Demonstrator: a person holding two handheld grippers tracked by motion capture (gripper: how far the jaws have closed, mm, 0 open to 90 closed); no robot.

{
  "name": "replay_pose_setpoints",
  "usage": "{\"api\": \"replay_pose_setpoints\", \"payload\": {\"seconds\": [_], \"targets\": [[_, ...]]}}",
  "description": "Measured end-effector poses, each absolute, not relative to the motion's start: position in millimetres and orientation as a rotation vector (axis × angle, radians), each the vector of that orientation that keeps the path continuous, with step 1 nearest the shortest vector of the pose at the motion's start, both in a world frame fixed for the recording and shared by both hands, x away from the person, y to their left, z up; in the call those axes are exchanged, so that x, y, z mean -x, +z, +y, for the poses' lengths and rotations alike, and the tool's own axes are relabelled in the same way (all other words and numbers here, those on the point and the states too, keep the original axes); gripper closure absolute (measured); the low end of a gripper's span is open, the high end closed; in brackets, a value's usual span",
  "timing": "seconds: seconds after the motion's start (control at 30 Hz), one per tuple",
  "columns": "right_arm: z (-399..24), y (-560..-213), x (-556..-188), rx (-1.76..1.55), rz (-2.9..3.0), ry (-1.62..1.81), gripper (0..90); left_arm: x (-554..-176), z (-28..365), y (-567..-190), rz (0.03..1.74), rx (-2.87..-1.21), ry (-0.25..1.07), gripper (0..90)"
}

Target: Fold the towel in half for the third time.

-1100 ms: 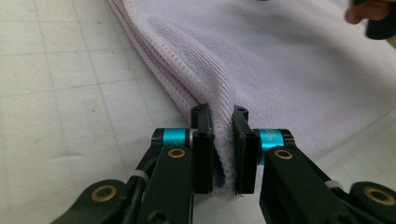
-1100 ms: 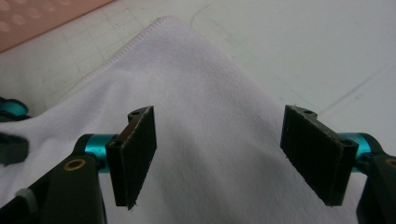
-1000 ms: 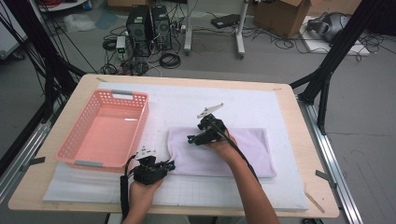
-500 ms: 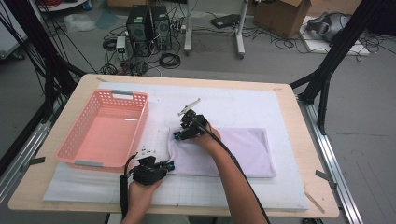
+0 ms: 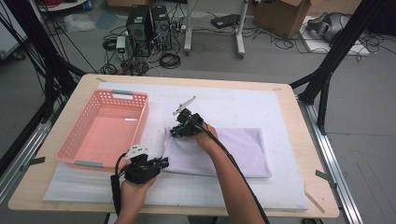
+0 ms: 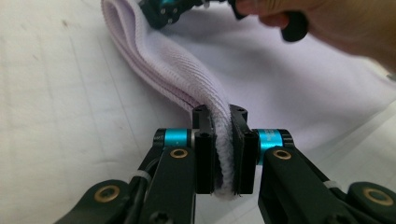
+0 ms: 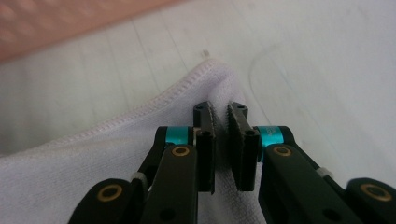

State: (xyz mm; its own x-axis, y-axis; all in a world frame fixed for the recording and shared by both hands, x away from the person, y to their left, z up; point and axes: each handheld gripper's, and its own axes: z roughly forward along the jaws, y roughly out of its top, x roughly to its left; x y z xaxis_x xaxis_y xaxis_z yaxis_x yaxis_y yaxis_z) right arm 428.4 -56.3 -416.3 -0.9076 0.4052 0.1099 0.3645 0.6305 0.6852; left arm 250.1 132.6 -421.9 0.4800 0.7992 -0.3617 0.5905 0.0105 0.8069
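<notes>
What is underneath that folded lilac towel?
The lilac towel lies on a white gridded mat covering the wooden table. Whatever sits directly beneath the cloth is covered.

Both grippers (image 5: 161, 164) (image 5: 176, 132) at lilac towel's (image 5: 233, 151) left edge; pink basket (image 5: 108, 128) beside.

A pale lilac towel (image 5: 224, 151), folded into a flat rectangle of soft ribbed terry, is laid on the white mat to the right of centre. Its left edge is bunched and lifted a bit, with stitched hems seen there.
</notes>
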Motion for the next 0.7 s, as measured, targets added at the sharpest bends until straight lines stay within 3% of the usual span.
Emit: {"api": "replay_pose_setpoints", "payload": {"seconds": [0.3,0.7], "targets": [[-86.4,-387.5,-425.5,-0.687,2.696,1.351,82.2,-253.2,116.1,-399.5,1.106,-1.625,0.215,81.8],[-159.6,-367.1,-419.6,-0.731,2.589,1.360,82.0,-273.5,47.8,-378.2,0.975,-1.700,0.163,81.5]]}}
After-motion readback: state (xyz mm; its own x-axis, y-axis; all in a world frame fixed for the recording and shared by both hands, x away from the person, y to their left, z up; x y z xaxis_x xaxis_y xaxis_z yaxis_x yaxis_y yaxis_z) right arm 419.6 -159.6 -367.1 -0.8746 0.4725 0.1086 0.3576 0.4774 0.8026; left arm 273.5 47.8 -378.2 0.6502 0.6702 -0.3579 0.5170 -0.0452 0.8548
